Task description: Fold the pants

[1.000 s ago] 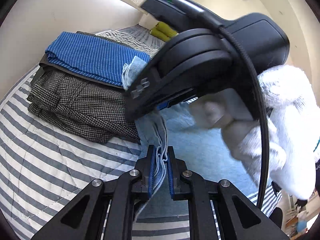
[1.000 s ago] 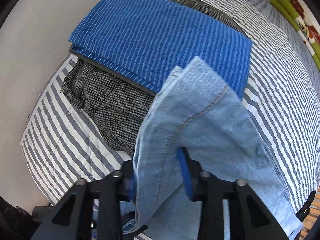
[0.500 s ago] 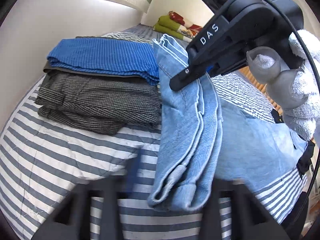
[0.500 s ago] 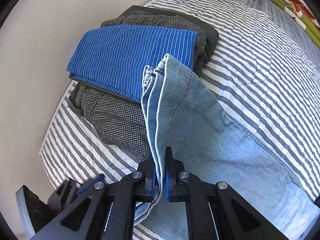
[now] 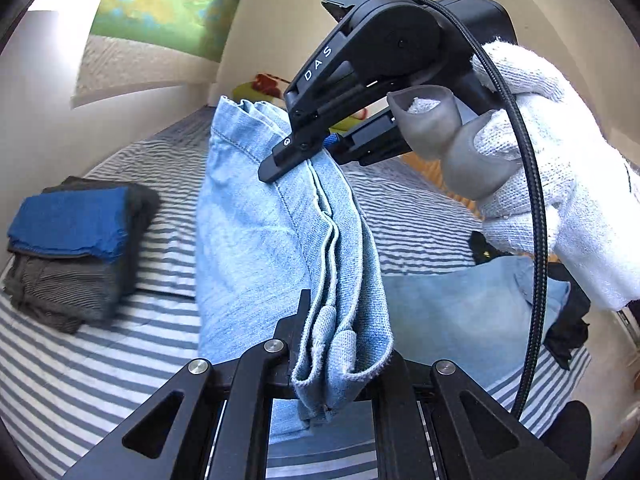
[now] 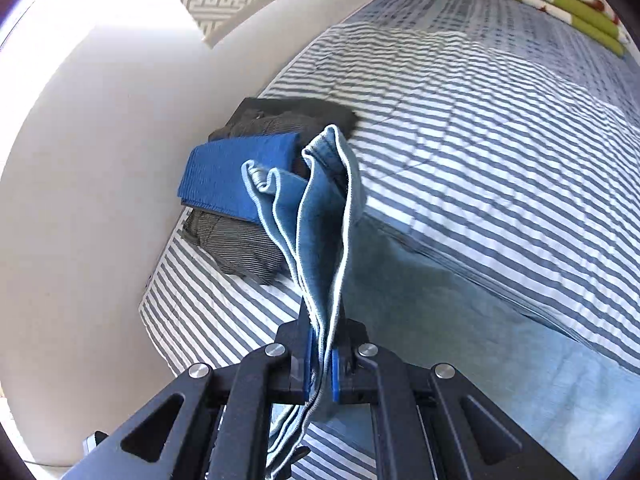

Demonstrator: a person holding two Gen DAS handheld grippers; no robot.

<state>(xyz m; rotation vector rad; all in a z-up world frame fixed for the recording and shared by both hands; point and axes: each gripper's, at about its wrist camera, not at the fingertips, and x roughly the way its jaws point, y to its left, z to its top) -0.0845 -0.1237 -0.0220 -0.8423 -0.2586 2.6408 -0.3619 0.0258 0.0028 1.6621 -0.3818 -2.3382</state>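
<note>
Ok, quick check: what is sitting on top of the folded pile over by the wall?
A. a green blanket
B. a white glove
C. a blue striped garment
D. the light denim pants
C: the folded blue striped garment lies on top of the grey checked clothes, while the denim pants are held up off the bed, clamped in both the right gripper and the left gripper.

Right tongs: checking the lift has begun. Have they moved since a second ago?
Yes. The right tongs, shut on the jeans, have risen away from the folded stack, which looks smaller and farther.
</note>
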